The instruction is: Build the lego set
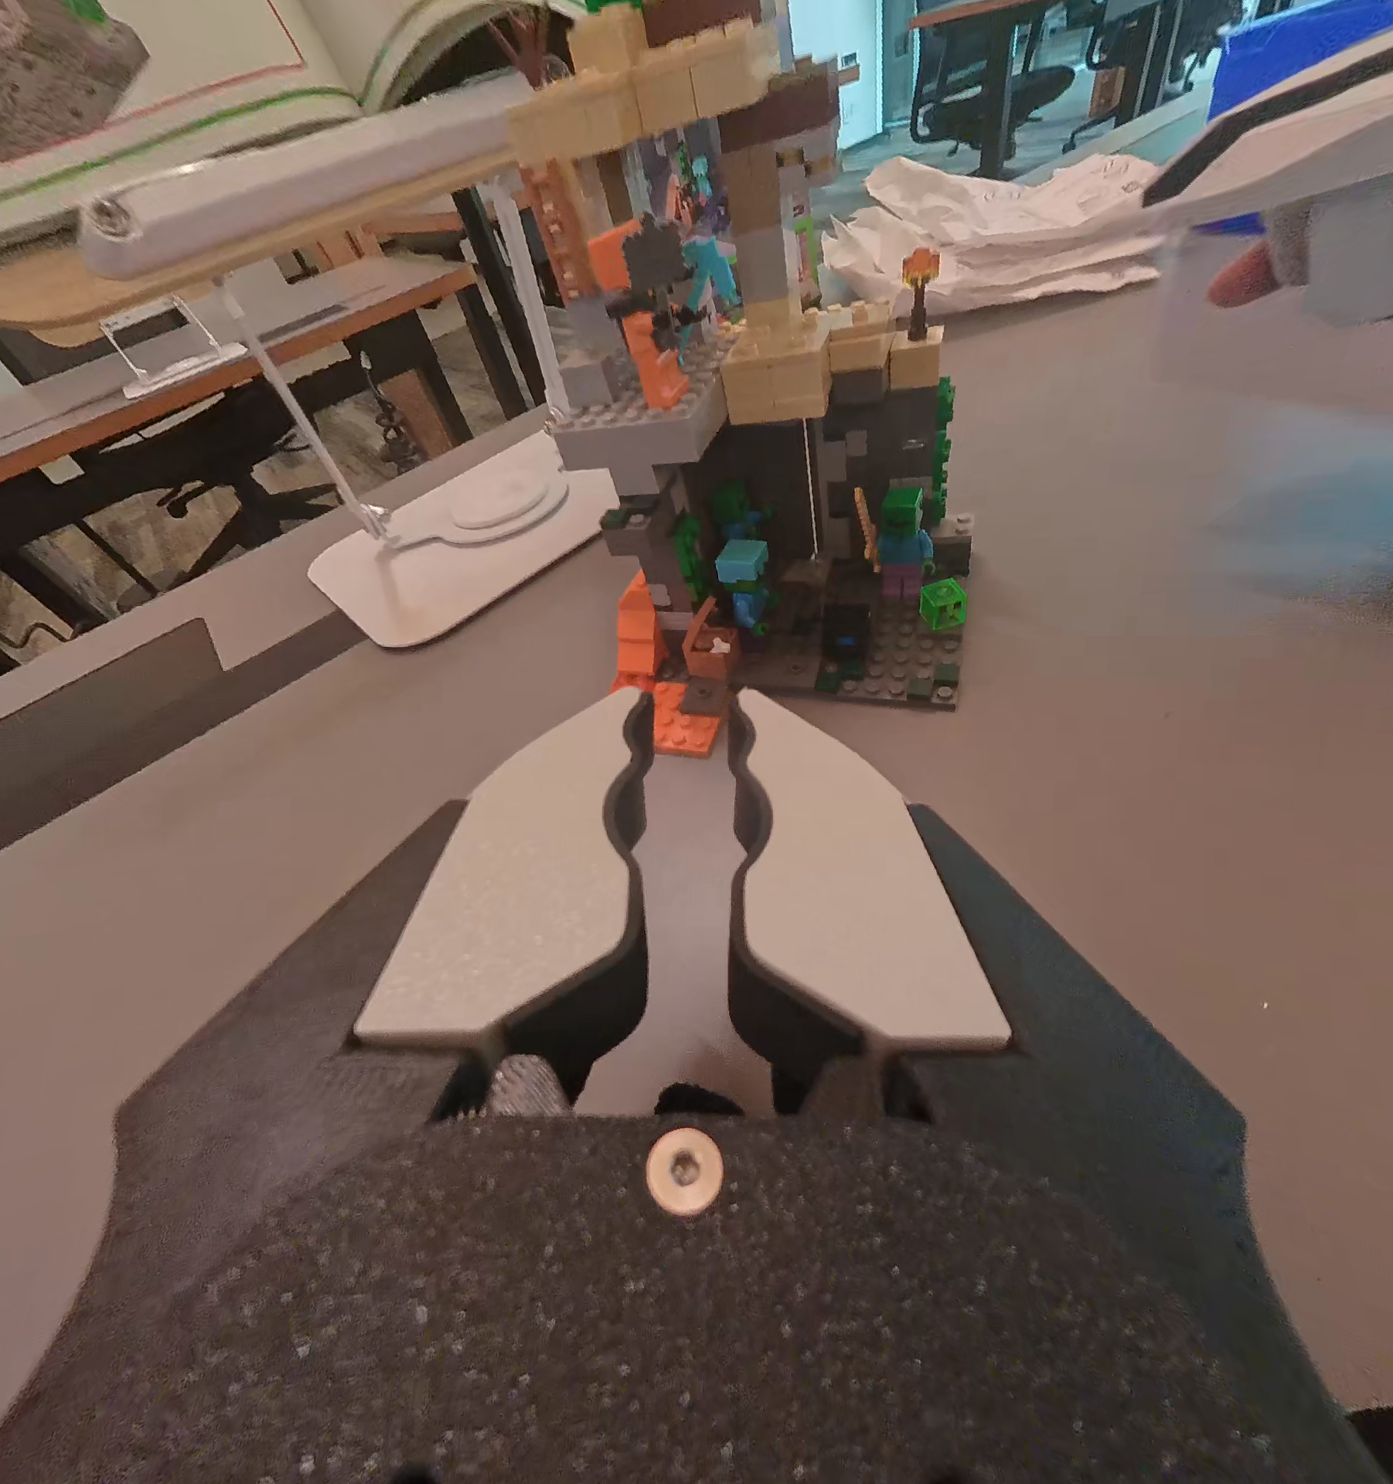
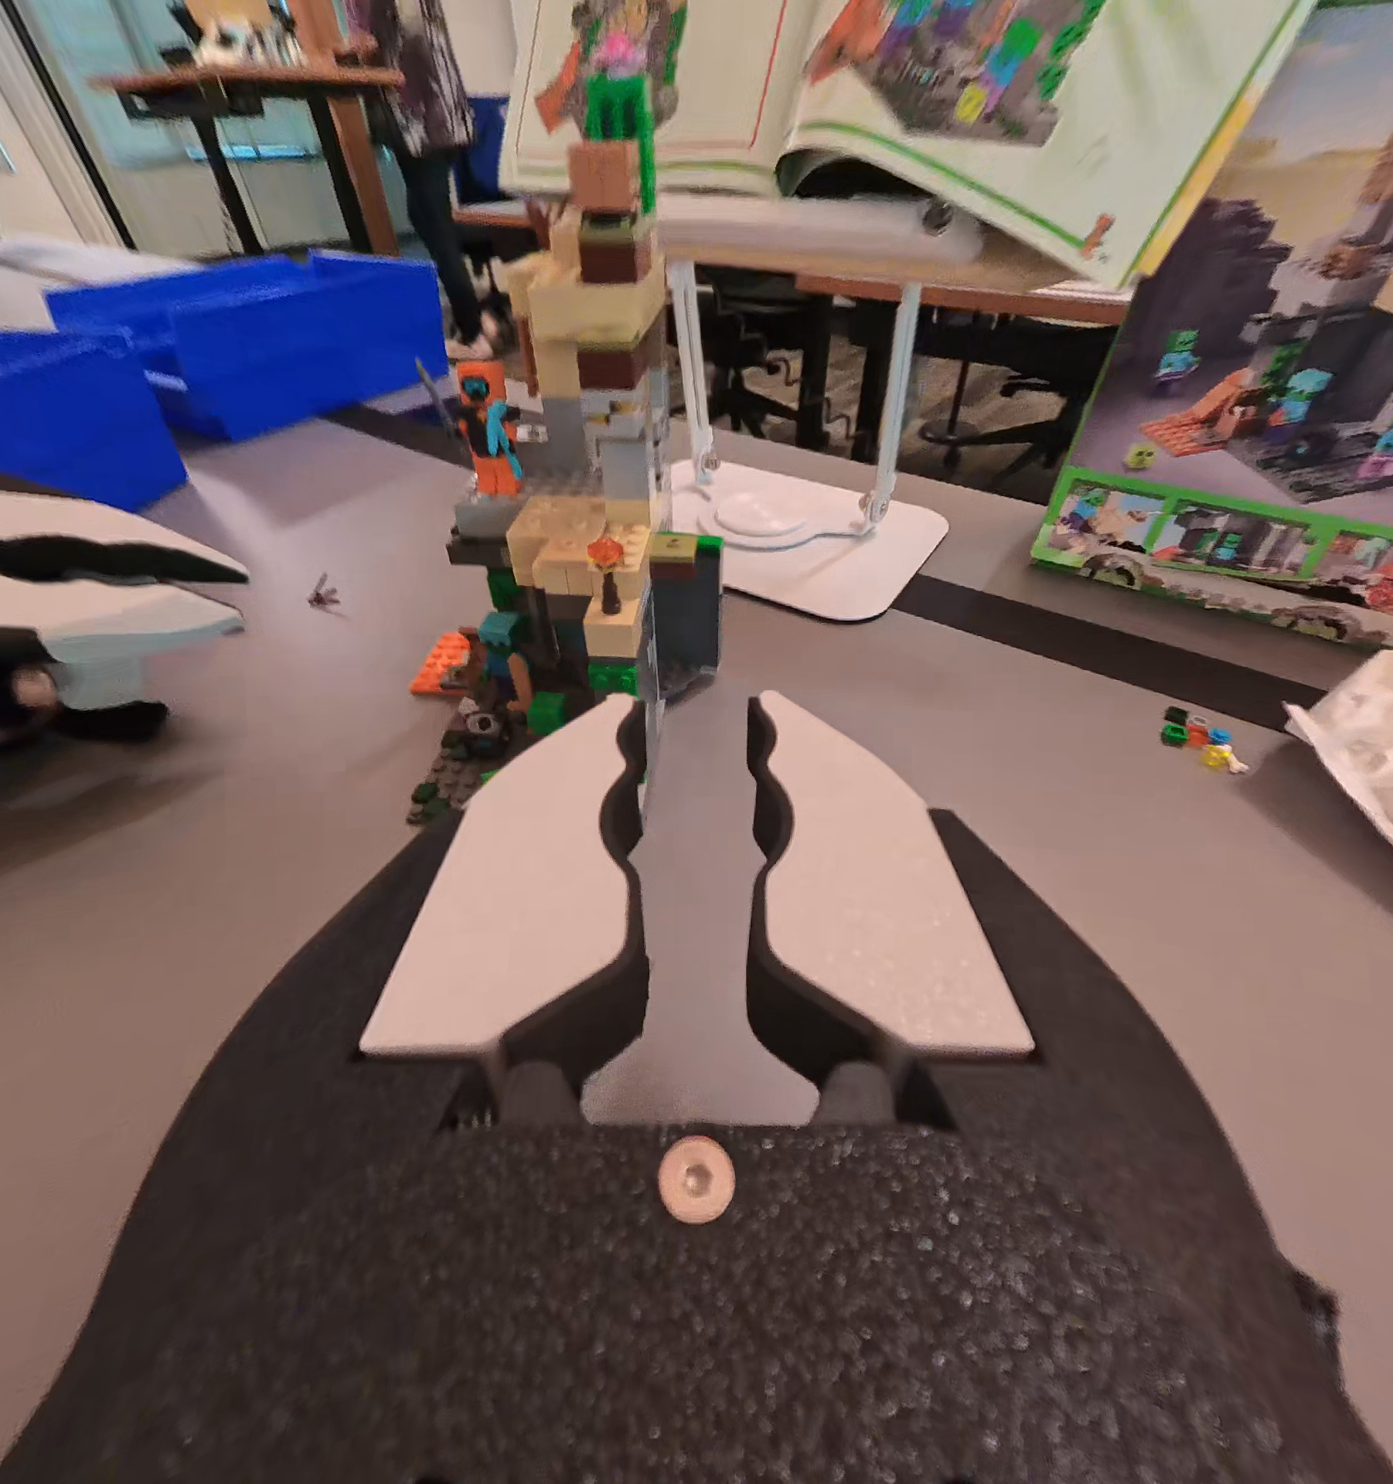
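I am hovering my left gripper [image 1: 685, 715] and right gripper [image 2: 697, 715], jaws narrowly parted and empty, before the near-finished tower [image 2: 597, 498] at frame centre, probably needing the loose bricks [image 2: 1199, 735] lower right.

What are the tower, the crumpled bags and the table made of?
Tower: hard plastic bricks, judging by the studs and slight shine. Bags: probably thin white paper, crinkled with sharp creases, though they could be plastic film. Table: smooth matte grey top, likely laminate; the look leaves it open.
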Available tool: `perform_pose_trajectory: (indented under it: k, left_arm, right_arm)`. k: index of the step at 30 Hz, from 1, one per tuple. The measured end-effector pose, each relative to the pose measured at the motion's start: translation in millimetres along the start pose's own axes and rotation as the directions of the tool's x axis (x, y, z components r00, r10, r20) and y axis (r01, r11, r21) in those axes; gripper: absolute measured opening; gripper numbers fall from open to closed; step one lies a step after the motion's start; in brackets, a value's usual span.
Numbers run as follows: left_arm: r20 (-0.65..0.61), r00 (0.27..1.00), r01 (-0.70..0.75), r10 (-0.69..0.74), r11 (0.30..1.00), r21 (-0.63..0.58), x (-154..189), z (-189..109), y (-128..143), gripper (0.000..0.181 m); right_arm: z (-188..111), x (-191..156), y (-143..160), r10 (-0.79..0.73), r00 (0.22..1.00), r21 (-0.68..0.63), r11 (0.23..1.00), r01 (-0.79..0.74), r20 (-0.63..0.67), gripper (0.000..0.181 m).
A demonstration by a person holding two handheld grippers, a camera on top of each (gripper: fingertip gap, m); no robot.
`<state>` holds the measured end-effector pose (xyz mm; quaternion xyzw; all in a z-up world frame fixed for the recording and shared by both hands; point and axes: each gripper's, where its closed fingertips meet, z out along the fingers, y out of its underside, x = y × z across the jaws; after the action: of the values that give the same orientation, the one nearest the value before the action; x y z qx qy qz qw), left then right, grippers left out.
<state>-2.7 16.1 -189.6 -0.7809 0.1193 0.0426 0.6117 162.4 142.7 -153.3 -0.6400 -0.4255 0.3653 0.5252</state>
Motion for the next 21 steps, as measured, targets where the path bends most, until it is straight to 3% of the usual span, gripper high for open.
perform_pose_trajectory:
  k: [2,4,8,15,21]
  left_arm:
    - [0.035,0.999,-0.011,0.009,0.999,0.048,-5.0,-6.3,-8.5,0.012]
    - [0.117,0.992,-0.056,0.036,0.984,0.171,-14.8,-22.4,-29.9,0.000]
    - [0.245,0.970,-0.078,-0.007,0.939,0.335,-34.2,-57.5,-63.5,0.000]
    - [0.175,0.978,0.039,-0.109,0.931,0.363,-40.0,-58.0,-57.3,0.000]
    - [0.111,0.987,0.072,-0.118,0.932,0.354,-35.4,-48.1,-47.0,0.000]
  right_arm:
    - [-12.8,7.8,-11.3,0.039,0.999,0.054,0.998,-0.038,-0.005,0.024]
    - [-23.6,16.6,-25.1,0.054,0.998,0.137,0.989,-0.050,-0.026,0.027]
    - [-30.4,26.9,-36.8,0.035,0.996,0.204,0.979,-0.018,-0.082,0.033]
    - [-23.9,15.6,-26.1,-0.063,0.995,0.184,0.980,0.077,-0.077,0.002]
    - [-21.2,5.1,-23.4,-0.003,0.999,0.210,0.978,-0.005,0.038,0.000]
